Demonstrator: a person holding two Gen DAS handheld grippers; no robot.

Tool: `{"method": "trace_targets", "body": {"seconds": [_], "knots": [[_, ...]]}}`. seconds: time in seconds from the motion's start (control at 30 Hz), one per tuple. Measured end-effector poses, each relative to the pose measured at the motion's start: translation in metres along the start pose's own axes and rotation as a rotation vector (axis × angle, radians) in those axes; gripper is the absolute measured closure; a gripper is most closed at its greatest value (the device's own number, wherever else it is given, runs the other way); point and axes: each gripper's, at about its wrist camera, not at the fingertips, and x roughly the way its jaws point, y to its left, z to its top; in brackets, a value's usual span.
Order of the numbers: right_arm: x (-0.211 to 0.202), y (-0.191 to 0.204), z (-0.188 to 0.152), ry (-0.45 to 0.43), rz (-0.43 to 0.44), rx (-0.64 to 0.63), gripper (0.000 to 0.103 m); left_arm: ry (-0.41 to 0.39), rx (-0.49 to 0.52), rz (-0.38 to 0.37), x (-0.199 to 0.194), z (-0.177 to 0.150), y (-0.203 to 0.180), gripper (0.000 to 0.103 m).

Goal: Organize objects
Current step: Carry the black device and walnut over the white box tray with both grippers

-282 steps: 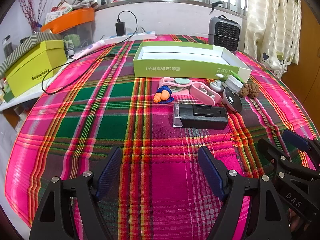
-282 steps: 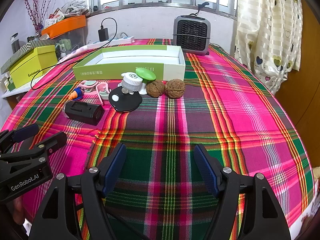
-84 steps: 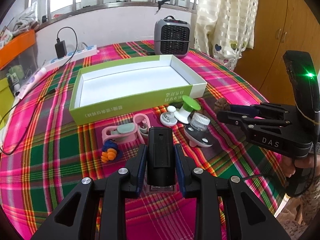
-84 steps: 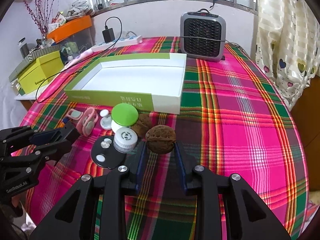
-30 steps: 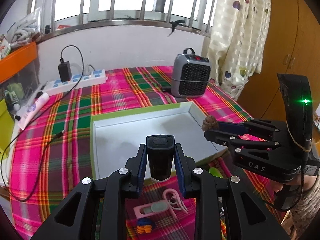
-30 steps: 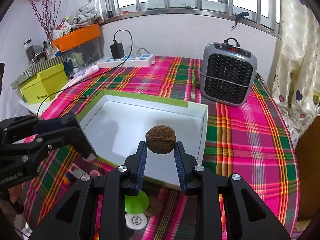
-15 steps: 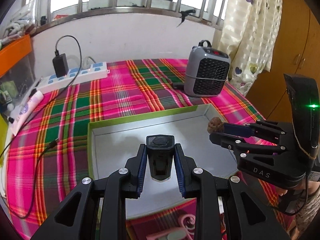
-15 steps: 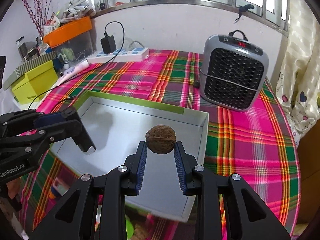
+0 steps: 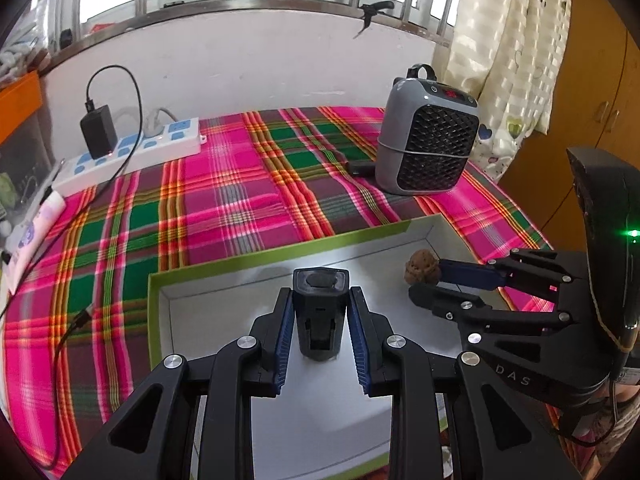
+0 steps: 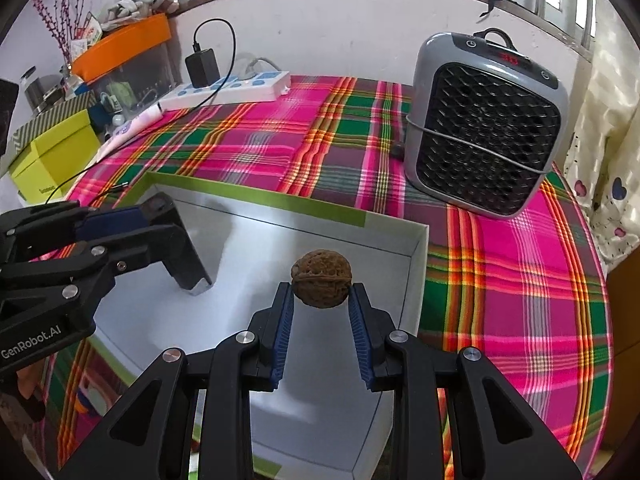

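Observation:
My left gripper (image 9: 319, 322) is shut on a black rectangular device (image 9: 319, 312) and holds it over the white floor of the green-rimmed box (image 9: 276, 254). My right gripper (image 10: 321, 304) is shut on a brown walnut (image 10: 321, 283) above the same box (image 10: 420, 264), near its right wall. In the left wrist view the right gripper (image 9: 430, 280) shows with the walnut (image 9: 421, 267) at its tip. In the right wrist view the left gripper (image 10: 160, 236) holds the black device (image 10: 184, 248) low over the box's left half.
A grey fan heater (image 10: 486, 128) stands behind the box on the plaid cloth (image 9: 224, 208). A white power strip (image 9: 128, 152) with a black charger lies at the back left. A yellow-green box (image 10: 52, 156) and an orange-lidded bin (image 10: 120, 52) stand at the far left.
Both grippers have moved forward and lower over the box, still holding the black device and the walnut. The small items in front of the box have dropped out of view.

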Motion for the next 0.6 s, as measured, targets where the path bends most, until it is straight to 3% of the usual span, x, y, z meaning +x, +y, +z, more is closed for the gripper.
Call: {"method": "trace_targets", "body": {"seconds": [0.6], "knots": [[0.022, 0.000, 0.010, 0.020, -0.035, -0.032, 0.073, 0.072, 0.012, 0.025, 0.035, 0.004, -0.004, 0.079]]}}
